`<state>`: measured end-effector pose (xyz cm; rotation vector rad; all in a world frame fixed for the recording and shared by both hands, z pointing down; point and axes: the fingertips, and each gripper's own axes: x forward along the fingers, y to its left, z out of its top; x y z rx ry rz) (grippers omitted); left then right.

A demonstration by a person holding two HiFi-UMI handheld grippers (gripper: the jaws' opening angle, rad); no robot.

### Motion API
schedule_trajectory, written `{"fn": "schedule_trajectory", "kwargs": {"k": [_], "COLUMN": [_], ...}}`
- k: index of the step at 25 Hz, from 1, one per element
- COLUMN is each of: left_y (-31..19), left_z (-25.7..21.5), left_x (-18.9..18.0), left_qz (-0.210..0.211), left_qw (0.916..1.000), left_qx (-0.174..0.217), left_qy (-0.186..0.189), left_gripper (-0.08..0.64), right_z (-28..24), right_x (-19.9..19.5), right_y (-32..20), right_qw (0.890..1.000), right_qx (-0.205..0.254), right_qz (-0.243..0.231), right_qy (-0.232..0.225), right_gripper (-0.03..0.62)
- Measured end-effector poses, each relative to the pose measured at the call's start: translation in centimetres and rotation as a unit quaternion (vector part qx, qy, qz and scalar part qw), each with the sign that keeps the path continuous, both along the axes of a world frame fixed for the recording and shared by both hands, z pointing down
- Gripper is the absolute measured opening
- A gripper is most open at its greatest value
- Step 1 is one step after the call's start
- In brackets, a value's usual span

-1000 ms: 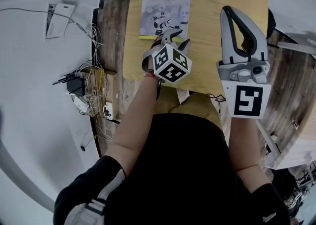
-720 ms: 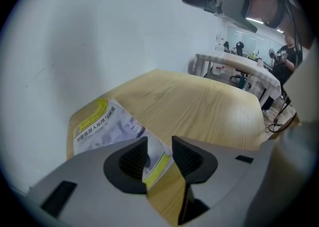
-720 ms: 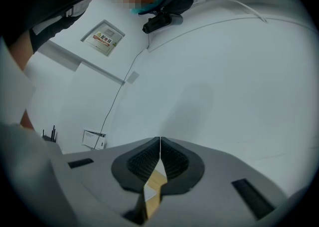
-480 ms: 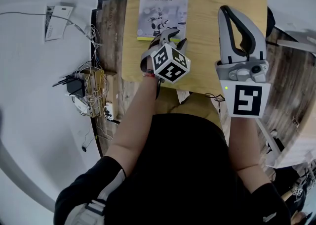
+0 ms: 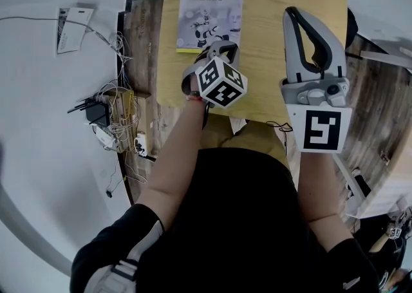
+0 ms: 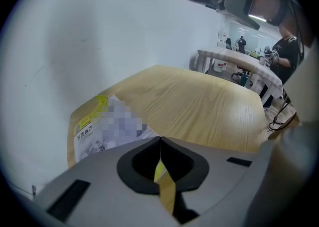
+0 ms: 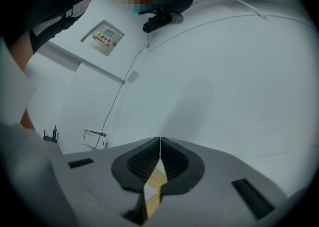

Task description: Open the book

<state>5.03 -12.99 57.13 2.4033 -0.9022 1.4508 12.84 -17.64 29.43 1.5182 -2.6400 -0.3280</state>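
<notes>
Pale wood forms the table (image 5: 277, 2). In the head view the book (image 5: 209, 8) lies flat and closed on its far left part. Its cover is light grey with a yellow-green band along the far edge, a line of dark title print and a picture of a robot figure. The far right corner curls up a little. The left gripper (image 5: 217, 46) tilts down onto the book's near edge, towards the near right corner. That is probably the free edge where the cover can be lifted. The right gripper (image 5: 295, 18) is held over the right side of the table, well apart from the book, and seems parked out of the way.

In the left gripper view the jaws have just been closing and now meet at their tips. No page or cover shows between them, and I cannot tell whether a thin edge is nipped. The book's yellow band shows just beyond them, to the left.

In the right gripper view the jaws are pressed together on nothing, pointing level at a white wall (image 7: 214, 86).
</notes>
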Motion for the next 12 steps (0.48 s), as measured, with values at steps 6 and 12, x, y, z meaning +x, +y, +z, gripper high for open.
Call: {"fn": "schedule_trajectory", "kwargs": {"k": [6, 12], "left_y": [0.04, -0.06], "left_z": [0.02, -0.41], "left_x": [0.09, -0.04], "left_qz": [-0.001, -0.003], "left_qw": [1.0, 1.0], "left_qx": [-0.003, 0.001], "left_qy": [-0.003, -0.009], "left_gripper": [0.012, 0.012], "right_z": [-0.07, -0.47], "right_x": [0.5, 0.88], "right_y": [0.12, 0.5], "right_qw": [1.0, 1.0], "right_qx": [0.002, 0.004], "right_qz": [0.002, 0.0], "right_qy": [-0.005, -0.008], "right_gripper": [0.029, 0.03]}}
